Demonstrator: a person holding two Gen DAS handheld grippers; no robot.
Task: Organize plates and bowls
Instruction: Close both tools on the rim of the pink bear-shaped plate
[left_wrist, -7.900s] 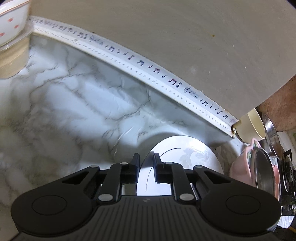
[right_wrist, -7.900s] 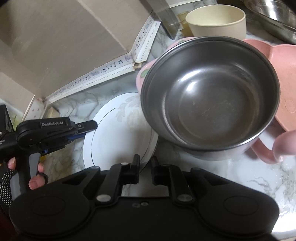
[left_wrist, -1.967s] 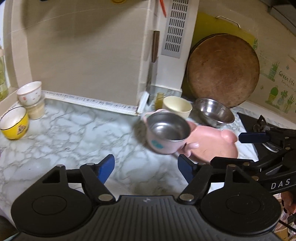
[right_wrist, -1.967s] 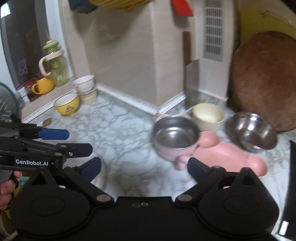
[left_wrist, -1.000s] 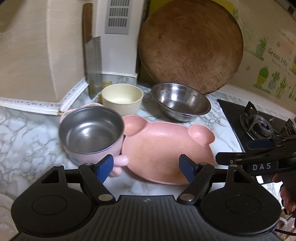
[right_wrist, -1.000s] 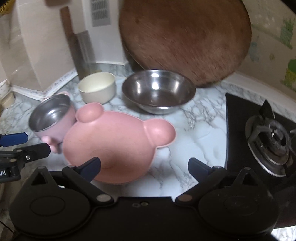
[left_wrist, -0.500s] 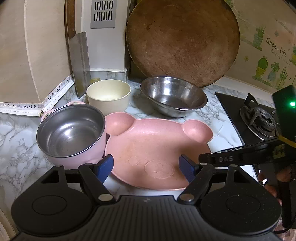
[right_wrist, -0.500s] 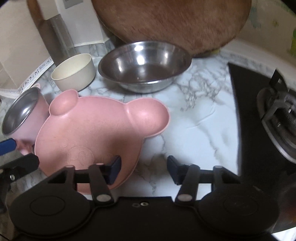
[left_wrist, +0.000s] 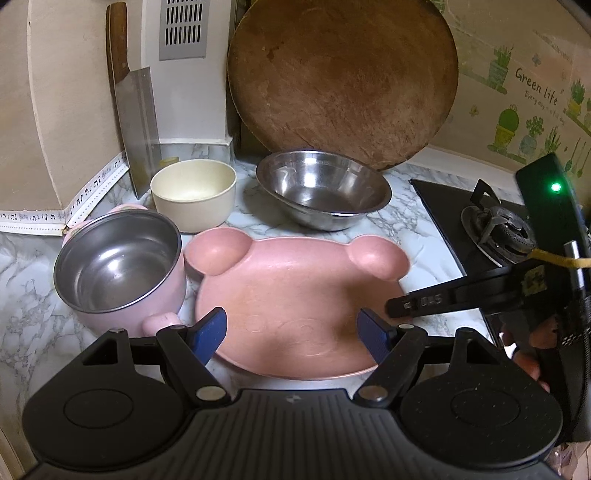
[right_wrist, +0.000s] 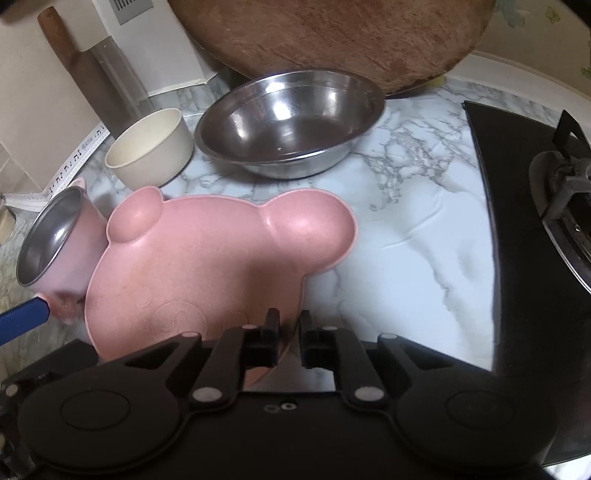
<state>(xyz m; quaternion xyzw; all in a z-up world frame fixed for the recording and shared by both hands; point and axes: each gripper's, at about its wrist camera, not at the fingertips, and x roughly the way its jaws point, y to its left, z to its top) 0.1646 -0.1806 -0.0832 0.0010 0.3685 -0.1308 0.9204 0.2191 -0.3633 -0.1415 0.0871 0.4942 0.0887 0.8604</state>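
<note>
A pink bear-shaped plate (left_wrist: 295, 288) lies flat on the marble counter, also seen in the right wrist view (right_wrist: 207, 258). My right gripper (right_wrist: 288, 326) is shut on its near right rim; in the left wrist view its fingers (left_wrist: 402, 306) reach the plate from the right. My left gripper (left_wrist: 291, 332) stands open just above the plate's near edge, its blue pads apart with nothing held. A pink cup with a steel lining (left_wrist: 118, 266) touches the plate's left side. Behind stand a cream bowl (left_wrist: 192, 192) and a steel bowl (left_wrist: 321, 188).
A round wooden board (left_wrist: 343, 81) leans on the back wall, with a cleaver (left_wrist: 136, 122) upright to its left. A black gas stove (right_wrist: 535, 221) borders the counter on the right. Bare marble (right_wrist: 413, 229) lies between plate and stove.
My right gripper's jaws went from wide open to shut on the plate's rim as it dropped closer. The left gripper edged nearer to the plate, still open.
</note>
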